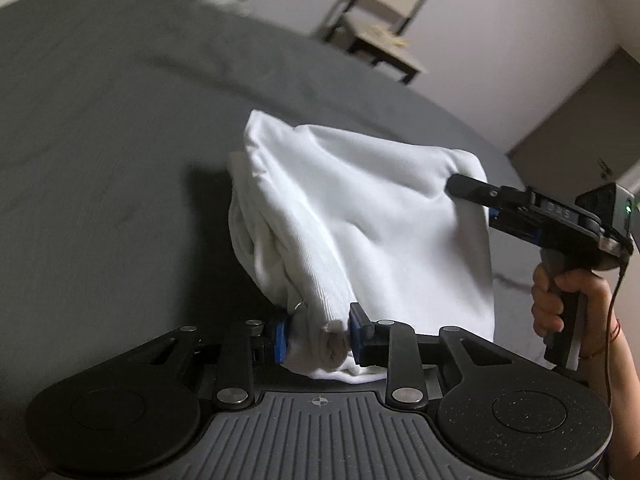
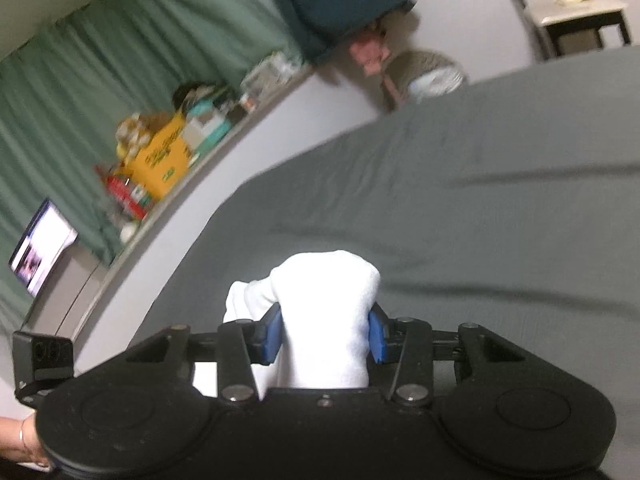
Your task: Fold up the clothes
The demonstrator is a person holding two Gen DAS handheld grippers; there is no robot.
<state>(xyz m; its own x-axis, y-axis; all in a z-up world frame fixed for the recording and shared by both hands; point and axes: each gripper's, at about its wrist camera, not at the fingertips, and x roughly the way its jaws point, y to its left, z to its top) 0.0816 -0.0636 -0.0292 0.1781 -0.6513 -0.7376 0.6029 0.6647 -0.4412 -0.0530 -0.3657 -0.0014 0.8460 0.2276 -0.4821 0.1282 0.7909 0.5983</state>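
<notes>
The white garment was held up off the grey bed sheet, bunched and hanging between both grippers. The left gripper was pinching a rolled, ribbed edge of the fabric between its blue pads, cloth filling the gap between the jaws. The right gripper, seen from the left wrist view, reached in from the right side with its black finger pressed against the upper right corner of the garment; a hand gripped its handle, a red string at the wrist. From the right wrist view, the right gripper was clamped on a thick fold of the same garment, the cloth bulging up above its blue pads. The sheet beneath lay mostly flat with shallow creases. Beyond the bed, a chair stood against the wall. A ledge along green curtains carried cluttered items, among them a yellow box; a lit screen stood below. Both views were somewhat blurred
</notes>
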